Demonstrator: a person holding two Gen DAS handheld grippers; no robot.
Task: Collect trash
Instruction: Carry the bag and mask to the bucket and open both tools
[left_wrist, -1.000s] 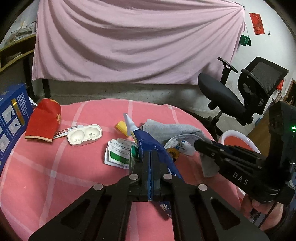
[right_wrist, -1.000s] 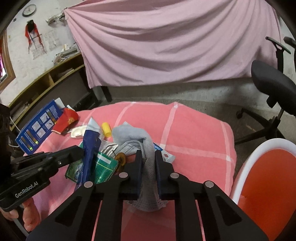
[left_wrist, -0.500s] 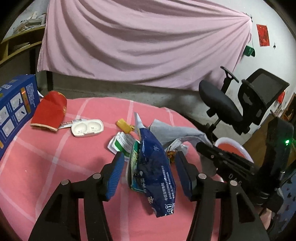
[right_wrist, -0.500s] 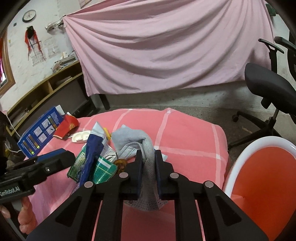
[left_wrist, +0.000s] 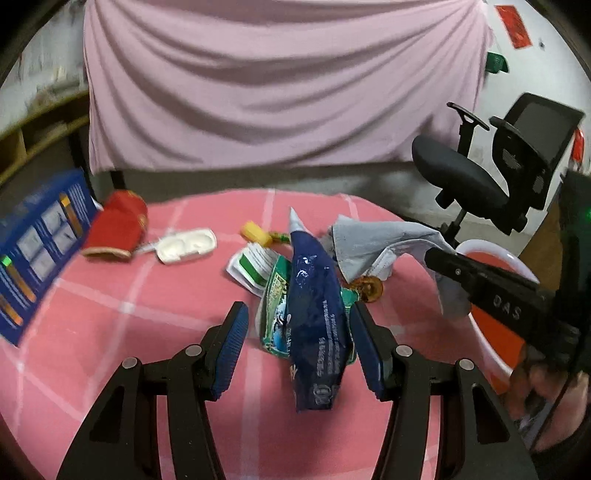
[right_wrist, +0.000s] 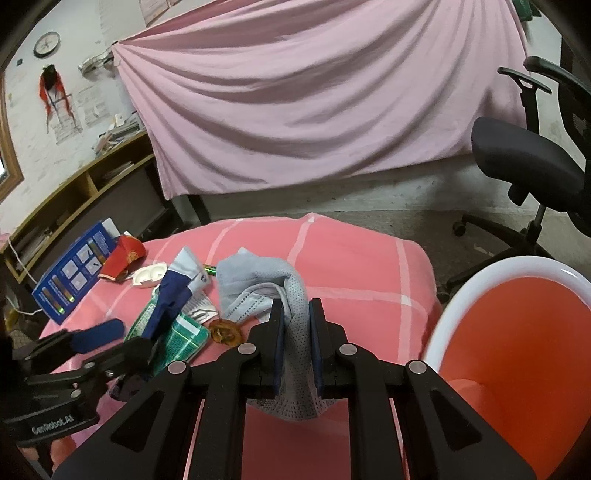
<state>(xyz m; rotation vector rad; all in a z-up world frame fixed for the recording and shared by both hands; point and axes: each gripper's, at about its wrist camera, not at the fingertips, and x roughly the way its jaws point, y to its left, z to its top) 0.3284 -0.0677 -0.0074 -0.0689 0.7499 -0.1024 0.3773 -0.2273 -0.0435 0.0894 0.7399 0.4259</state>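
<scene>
A dark blue snack packet (left_wrist: 314, 317) stands between the fingers of my left gripper (left_wrist: 296, 308), leaning at the right pad while the left pad is clear of it; the jaws are open. It rests on a green wrapper (left_wrist: 275, 302) on the pink checked table (left_wrist: 110, 314). My right gripper (right_wrist: 296, 306) is shut on a grey cloth (right_wrist: 255, 280), which hangs through the jaws and trails back onto the table. In the right wrist view the blue packet (right_wrist: 168, 299) and the left gripper (right_wrist: 127, 338) are at lower left.
A white bin with an orange liner (right_wrist: 461, 288) stands off the table's right edge. A red pouch (left_wrist: 118, 225), white case (left_wrist: 186, 249), blue box (left_wrist: 33, 258), yellow cap (left_wrist: 253, 232) and brown scrap (left_wrist: 367, 288) lie around. An office chair (left_wrist: 480, 173) stands behind.
The left jaws, shut on the blue packet a second ago, have opened, and the packet now stands loose between them. The right gripper keeps its grip on the grey cloth.
</scene>
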